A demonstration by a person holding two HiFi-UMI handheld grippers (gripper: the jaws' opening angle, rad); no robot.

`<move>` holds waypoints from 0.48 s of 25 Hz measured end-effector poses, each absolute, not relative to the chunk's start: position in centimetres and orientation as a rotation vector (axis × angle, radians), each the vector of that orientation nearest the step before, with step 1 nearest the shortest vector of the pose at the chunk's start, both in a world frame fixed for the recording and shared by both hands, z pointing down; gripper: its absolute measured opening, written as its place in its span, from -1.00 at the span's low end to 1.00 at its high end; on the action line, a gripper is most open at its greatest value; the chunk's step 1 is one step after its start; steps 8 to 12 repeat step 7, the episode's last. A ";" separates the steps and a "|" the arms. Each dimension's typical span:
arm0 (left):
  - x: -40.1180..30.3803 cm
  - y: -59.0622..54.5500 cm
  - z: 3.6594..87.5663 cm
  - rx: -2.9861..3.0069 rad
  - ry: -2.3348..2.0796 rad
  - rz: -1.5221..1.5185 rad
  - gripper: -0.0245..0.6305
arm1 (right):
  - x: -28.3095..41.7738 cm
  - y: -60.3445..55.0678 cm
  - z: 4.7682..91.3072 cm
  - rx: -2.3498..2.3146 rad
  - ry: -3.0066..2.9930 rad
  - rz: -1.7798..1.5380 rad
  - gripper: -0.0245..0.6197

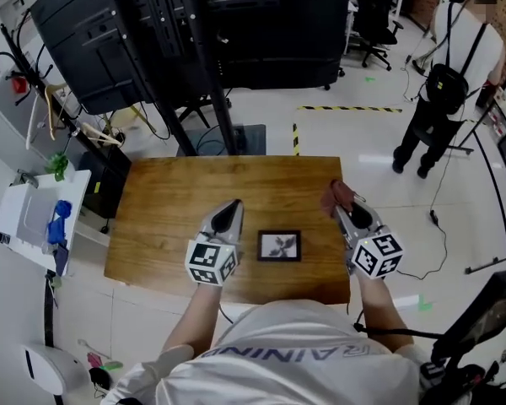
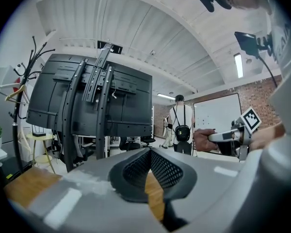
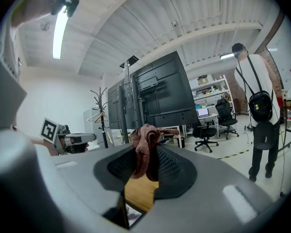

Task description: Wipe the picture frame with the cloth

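One picture frame [image 1: 279, 245] lies flat near the table's [image 1: 173, 201] front edge, between the two grippers. The right gripper [image 1: 338, 207], by the right edge, has its jaws clamped on the single reddish cloth [image 1: 340, 194]. The left gripper [image 1: 234, 203] is closed tip to tip and holds nothing.

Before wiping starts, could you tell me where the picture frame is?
In the head view, the picture frame lies flat on the wooden table near its front edge, between the left tongs and right tongs.
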State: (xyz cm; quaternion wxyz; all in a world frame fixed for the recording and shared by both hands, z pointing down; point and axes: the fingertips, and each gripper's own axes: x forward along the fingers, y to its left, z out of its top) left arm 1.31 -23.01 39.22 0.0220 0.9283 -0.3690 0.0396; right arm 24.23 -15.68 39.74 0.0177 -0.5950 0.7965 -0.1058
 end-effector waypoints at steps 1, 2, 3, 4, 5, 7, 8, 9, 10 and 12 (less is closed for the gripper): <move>1.4 -22.9 39.2 2.876 -1.137 0.126 -0.91 | 24.1 -15.6 39.7 -1.847 2.480 -0.332 -0.60; 1.5 -22.9 39.2 2.874 -1.130 0.131 -0.91 | 24.0 -15.6 39.6 -1.847 2.486 -0.338 -0.60; 1.6 -22.9 39.2 2.872 -1.125 0.137 -0.91 | 24.0 -15.5 39.7 -1.846 2.489 -0.348 -0.60; 1.8 -22.8 39.3 2.869 -1.121 0.141 -0.91 | 24.0 -15.5 39.7 -1.846 2.491 -0.359 -0.60; 1.9 -22.8 39.3 2.866 -1.117 0.143 -0.91 | 24.1 -15.4 39.8 -1.845 2.493 -0.368 -0.60; 2.3 -22.7 39.2 2.863 -1.110 0.144 -0.91 | 24.2 -15.4 39.9 -1.845 2.497 -0.383 -0.60; 2.3 -22.7 39.2 2.863 -1.110 0.144 -0.91 | 24.2 -15.4 39.9 -1.845 2.497 -0.383 -0.60; 2.3 -22.7 39.2 2.863 -1.110 0.144 -0.91 | 24.2 -15.4 39.9 -1.845 2.497 -0.383 -0.60; 2.3 -22.7 39.2 2.863 -1.110 0.144 -0.91 | 24.2 -15.4 39.9 -1.845 2.497 -0.383 -0.60; 2.3 -22.7 39.2 2.863 -1.110 0.144 -0.91 | 24.2 -15.4 39.9 -1.845 2.497 -0.383 -0.60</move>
